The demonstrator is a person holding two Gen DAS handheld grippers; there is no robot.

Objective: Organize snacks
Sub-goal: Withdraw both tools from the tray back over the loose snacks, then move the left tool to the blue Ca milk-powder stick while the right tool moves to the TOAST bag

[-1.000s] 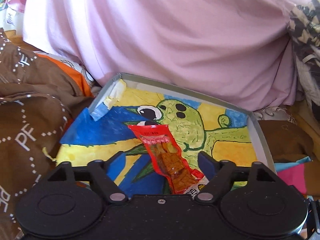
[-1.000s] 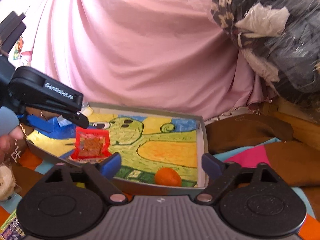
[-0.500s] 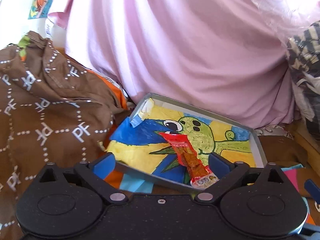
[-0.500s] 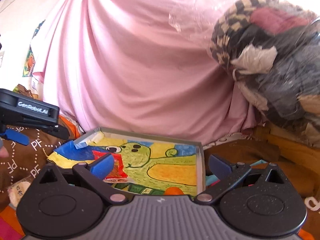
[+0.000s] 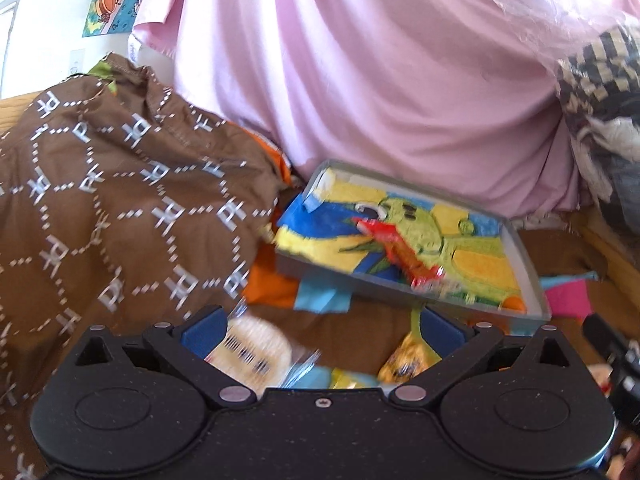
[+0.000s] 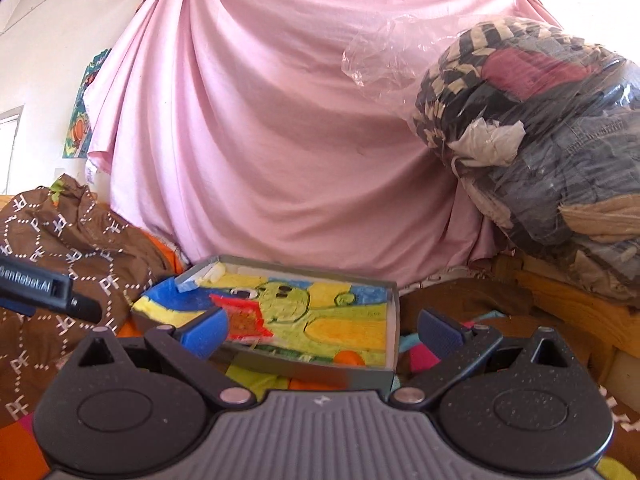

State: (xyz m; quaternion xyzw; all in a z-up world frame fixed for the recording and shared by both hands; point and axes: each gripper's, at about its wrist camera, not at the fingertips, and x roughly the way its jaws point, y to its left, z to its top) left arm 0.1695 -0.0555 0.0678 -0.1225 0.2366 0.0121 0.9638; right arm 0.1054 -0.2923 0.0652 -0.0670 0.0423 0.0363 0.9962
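A grey tray (image 5: 360,282) with a painted green creature on its floor holds a red snack packet (image 5: 400,248) lying flat and an orange round sweet (image 5: 514,303) in its near right corner. My left gripper (image 5: 322,330) is open, short of the tray, above a pale round snack in clear wrap (image 5: 248,350) and a yellow-orange packet (image 5: 404,364). My right gripper (image 6: 322,330) is open and empty, just in front of the tray (image 6: 393,320), where the red packet (image 6: 244,316) and orange sweet (image 6: 348,358) show. One left-gripper finger (image 6: 80,306) pokes in from the left.
A brown patterned cloth (image 5: 100,200) is heaped to the left of the tray. A pink sheet (image 6: 280,140) hangs behind it. A plastic bag of clothes (image 6: 540,140) sits at the right on a wooden ledge. Coloured fabric scraps lie under and around the tray.
Both grippers have drawn back from the tray. The left one has left the red packet lying in the tray and moved back and leftwards, bringing loose snacks into view beneath it.
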